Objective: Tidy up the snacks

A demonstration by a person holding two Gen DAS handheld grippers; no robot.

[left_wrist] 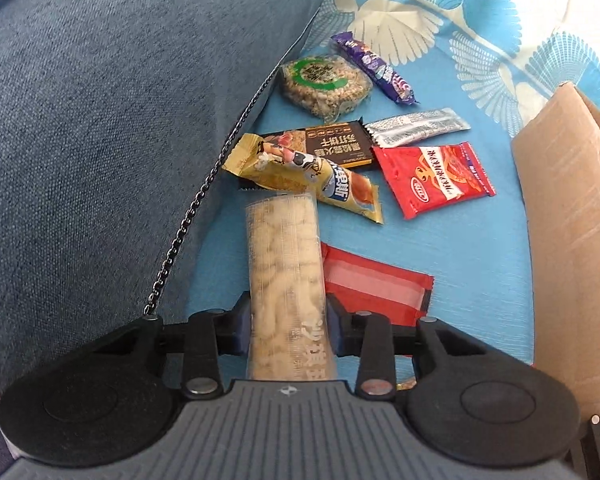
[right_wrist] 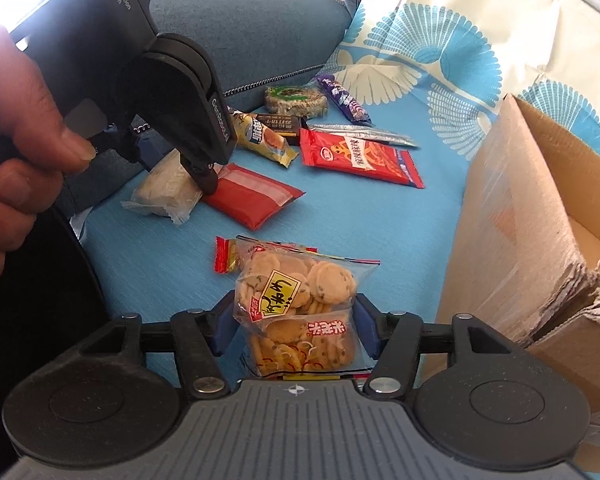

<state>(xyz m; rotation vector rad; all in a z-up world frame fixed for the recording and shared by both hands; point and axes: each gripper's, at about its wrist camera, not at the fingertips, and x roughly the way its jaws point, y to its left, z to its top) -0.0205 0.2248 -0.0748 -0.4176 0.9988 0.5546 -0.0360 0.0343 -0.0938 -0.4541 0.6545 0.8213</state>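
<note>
Gripping a long clear-wrapped pale puffed-rice bar (left_wrist: 286, 280) on the blue cloth (left_wrist: 460, 240), left hand-held gripper (left_wrist: 288, 330) clamped, right hand-held gripper (right_wrist: 296, 326) clamped on a clear bag of round crackers (right_wrist: 296, 304), brown cardboard box (right_wrist: 540, 240) just beside.

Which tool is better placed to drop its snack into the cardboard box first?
Right tool: it already grips the clear cookie bag, and the open brown cardboard box stands beside it.
</note>
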